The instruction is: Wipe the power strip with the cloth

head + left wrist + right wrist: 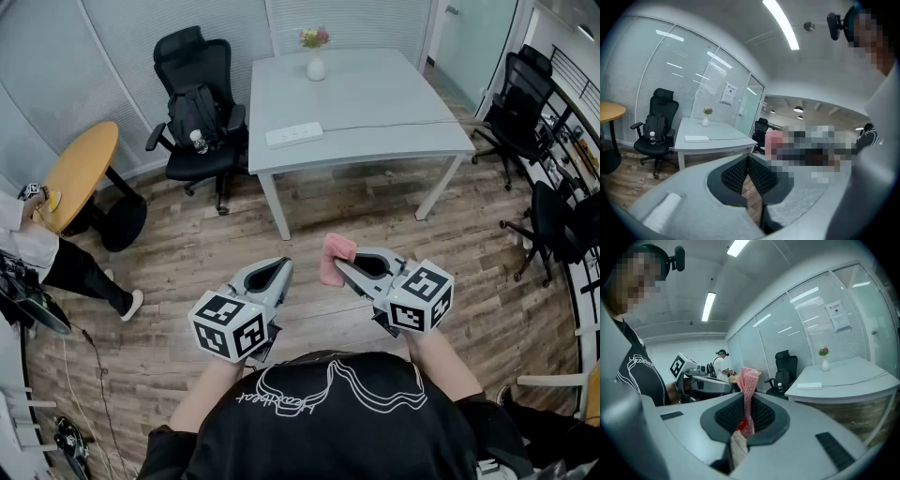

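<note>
A person stands well back from the table [394,141], where the power strip [293,134] lies near its front-left edge. The right gripper [343,266] is clamped on a thin fold of pink cloth [336,255], which may slip or bunch when pressed down. The left gripper [283,266] is closed and empty. The strip's sockets and any dirt are too small to make out.

Pink cloth [336,251] pinched, white power strip [293,135] lying on the surface [375,94]
The cloth stands bunched upright in the right gripper [343,266]; the power strip lies flat near the surface's front left edge, well apart
</note>
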### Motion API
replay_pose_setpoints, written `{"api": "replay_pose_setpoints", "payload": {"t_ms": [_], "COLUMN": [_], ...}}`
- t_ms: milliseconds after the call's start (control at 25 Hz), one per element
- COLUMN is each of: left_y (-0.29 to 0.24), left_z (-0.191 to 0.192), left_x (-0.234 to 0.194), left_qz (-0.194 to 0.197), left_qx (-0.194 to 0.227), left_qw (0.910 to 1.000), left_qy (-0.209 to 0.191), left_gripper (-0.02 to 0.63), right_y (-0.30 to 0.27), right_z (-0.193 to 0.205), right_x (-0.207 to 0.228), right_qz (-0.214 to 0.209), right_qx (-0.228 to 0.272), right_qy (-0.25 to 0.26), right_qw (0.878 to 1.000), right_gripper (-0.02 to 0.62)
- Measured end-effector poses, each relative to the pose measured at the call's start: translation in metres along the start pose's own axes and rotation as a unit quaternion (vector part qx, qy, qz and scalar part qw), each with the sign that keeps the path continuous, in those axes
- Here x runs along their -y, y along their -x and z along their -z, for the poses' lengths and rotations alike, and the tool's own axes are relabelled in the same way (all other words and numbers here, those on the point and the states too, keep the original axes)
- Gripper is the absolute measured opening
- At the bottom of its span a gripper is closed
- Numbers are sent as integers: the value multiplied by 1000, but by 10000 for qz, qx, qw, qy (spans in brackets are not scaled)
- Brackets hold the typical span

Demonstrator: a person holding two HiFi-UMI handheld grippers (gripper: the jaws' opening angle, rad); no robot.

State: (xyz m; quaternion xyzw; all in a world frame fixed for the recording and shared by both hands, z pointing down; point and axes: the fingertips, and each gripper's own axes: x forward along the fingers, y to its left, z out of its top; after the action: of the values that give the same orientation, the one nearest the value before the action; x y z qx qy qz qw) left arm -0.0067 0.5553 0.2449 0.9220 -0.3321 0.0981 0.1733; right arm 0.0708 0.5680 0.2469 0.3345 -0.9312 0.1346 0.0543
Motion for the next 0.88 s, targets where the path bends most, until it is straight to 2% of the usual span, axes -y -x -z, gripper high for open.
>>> {"api": "replay_pose_setpoints", "payload": {"t_ms": [360,520,720,880], "left_y": [-18,-23,-26,-32], "left_z": [2,0,-1,-3], "left_x": [26,39,52,41], "left_qz": [95,127,201,180], "left_qx": [58,184,187,174], "left_qw": [9997,9993,9987,9989], "left_qy": [-204,-286,-429,-399], "left_gripper": [12,12,12,12], "right_y": [27,41,56,53], "right_z": [6,9,4,8], "right_x": [8,11,21,33], "right_qz": [-8,-81,120,279], "right_qx": [104,99,127,1], "right_qy": [77,-97,-80,-84], "right_qw": [9999,9999,9998,9996], "right_gripper": [35,38,40,40]}}
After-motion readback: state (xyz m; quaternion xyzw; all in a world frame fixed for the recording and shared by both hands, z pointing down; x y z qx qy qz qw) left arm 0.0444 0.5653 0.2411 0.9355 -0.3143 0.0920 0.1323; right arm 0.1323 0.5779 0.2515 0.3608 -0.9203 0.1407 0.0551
